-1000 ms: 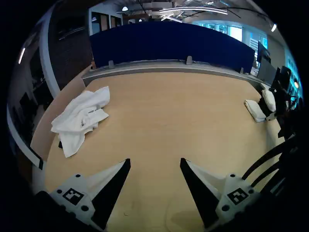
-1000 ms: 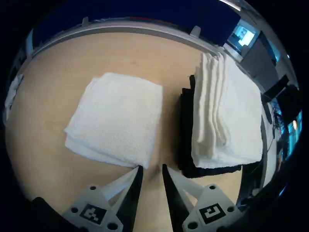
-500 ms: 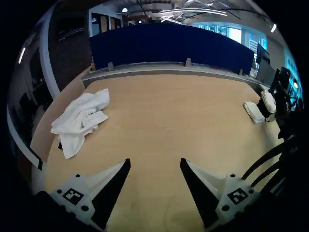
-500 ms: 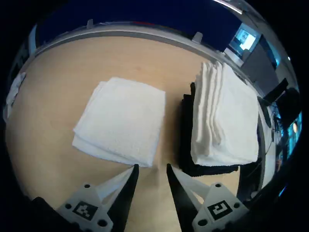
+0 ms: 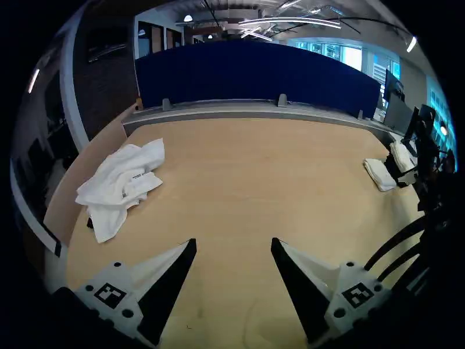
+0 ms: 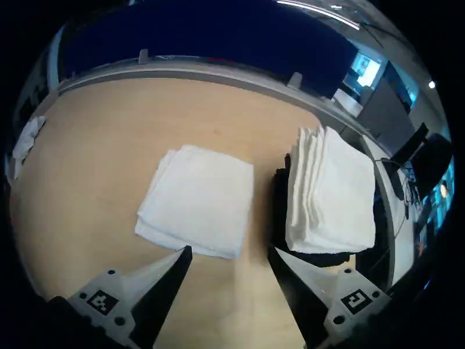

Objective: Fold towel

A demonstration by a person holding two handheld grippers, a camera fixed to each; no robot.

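Left gripper view: left gripper (image 5: 232, 241) at 6 o'clock, jaws released and spread wide, nothing between them, over bare wooden table (image 5: 256, 174). Crumpled towel (image 5: 119, 183), white, unfolded, lies at 9 o'clock near table edge. Blue partition (image 5: 250, 70) at 12 o'clock.

Right gripper view: right gripper (image 6: 228, 250) at 6 o'clock, jaws released, gripping nothing. Folded towel (image 6: 200, 198) flat near centre, just beyond fingertips. Towel stack (image 6: 337, 192) at 3 o'clock, beside folded towel, resting on something black. Crumpled towel far off at 9 o'clock.

I see a pale wooden table (image 5: 250, 168), a dark blue partition (image 5: 250, 70) behind it, and ceiling lights (image 5: 290, 21) overhead.
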